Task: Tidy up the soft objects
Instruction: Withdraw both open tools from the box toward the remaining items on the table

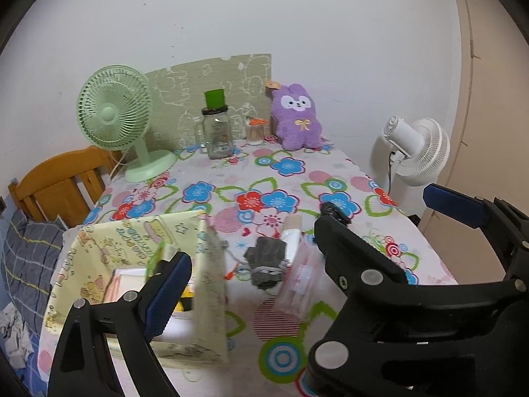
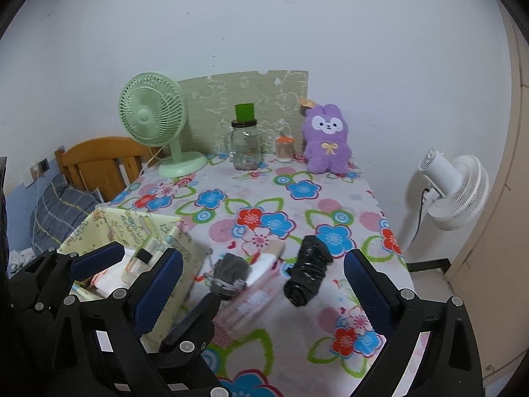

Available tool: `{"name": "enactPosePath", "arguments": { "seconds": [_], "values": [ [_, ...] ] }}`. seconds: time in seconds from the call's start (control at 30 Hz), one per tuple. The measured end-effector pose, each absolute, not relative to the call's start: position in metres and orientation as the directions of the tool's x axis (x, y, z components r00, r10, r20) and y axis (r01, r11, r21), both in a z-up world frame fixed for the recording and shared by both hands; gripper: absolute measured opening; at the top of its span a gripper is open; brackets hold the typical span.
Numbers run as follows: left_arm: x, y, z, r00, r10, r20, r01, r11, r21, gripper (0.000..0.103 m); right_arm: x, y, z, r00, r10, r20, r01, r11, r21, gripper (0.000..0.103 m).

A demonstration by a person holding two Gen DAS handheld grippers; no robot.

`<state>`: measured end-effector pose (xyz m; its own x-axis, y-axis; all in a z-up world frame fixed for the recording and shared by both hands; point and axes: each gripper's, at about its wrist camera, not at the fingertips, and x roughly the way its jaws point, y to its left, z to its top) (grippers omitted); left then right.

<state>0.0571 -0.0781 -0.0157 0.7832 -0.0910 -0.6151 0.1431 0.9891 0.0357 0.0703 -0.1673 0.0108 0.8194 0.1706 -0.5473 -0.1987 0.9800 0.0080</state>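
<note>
Landmark: the yellow fabric box (image 1: 132, 264), at the near-left corner of the desk (image 1: 330, 178).

Left gripper (image 1: 291, 258) is spread wide and holds nothing. One finger hangs over the box opening; the other sits out to the right of the box, past the loose items. My guess is it's staged above the pile before committing to a pick. Right gripper (image 2: 261, 284) is also wide and empty, and it frames the items just right of the box, likely lining up a grab.

- Box already has contents: white and pink packs, a tube, something yellow. Probably the collection bin, which would explain why it sits closest to the person.
- Just right of the box wall is a grey rolled cloth bundle (image 2: 229, 276), resting on a pink-and-white soft pack (image 2: 251, 297). They're touching, so one grab may drag both.
- Further right of the box, apart from that pair, is a black crinkled plastic roll (image 2: 307, 273), lying tilted on the desk. Best isolated target for the right gripper.
- Far from the box, at the back edge of the desk: green fan (image 1: 114, 115), glass jar (image 1: 216, 132), small jar with an orange top (image 1: 255, 130), and purple plush (image 1: 297, 119), propped upright against the wall. The plush is soft and unsorted, and it's the longest reach.
- Off the desk: white fan (image 2: 453, 192) to the right, bed with a wooden headboard (image 1: 56, 182) to the left.
</note>
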Motion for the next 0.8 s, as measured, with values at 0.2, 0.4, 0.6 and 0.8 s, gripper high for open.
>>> {"name": "enactPosePath", "arguments": {
  "seconds": [0.2,0.4,0.6,0.8],
  "values": [
    [0.059,-0.096,-0.021,0.775,-0.099,-0.624,0.162,0.986,0.044,0.095,0.068,-0.186,0.007,0.829,0.132,-0.544,-0.167,0.986,-0.015,0.099],
    [0.062,-0.111,-0.027,0.767,-0.111,-0.633,0.180,0.983,0.046,0.095,0.069,-0.203,0.001,0.826,0.117,-0.551,-0.146,0.989,-0.009,0.099],
    [0.070,-0.121,-0.036,0.753,-0.118,-0.647,0.188,0.981,0.040,0.095,0.074,-0.214,-0.007,0.818,0.111,-0.564,-0.134,0.991,0.001,0.099],
    [0.080,-0.127,-0.045,0.746,-0.105,-0.658,0.180,0.982,0.048,0.095,0.084,-0.223,-0.017,0.807,0.106,-0.581,-0.121,0.993,0.013,0.099]
  ]
}}
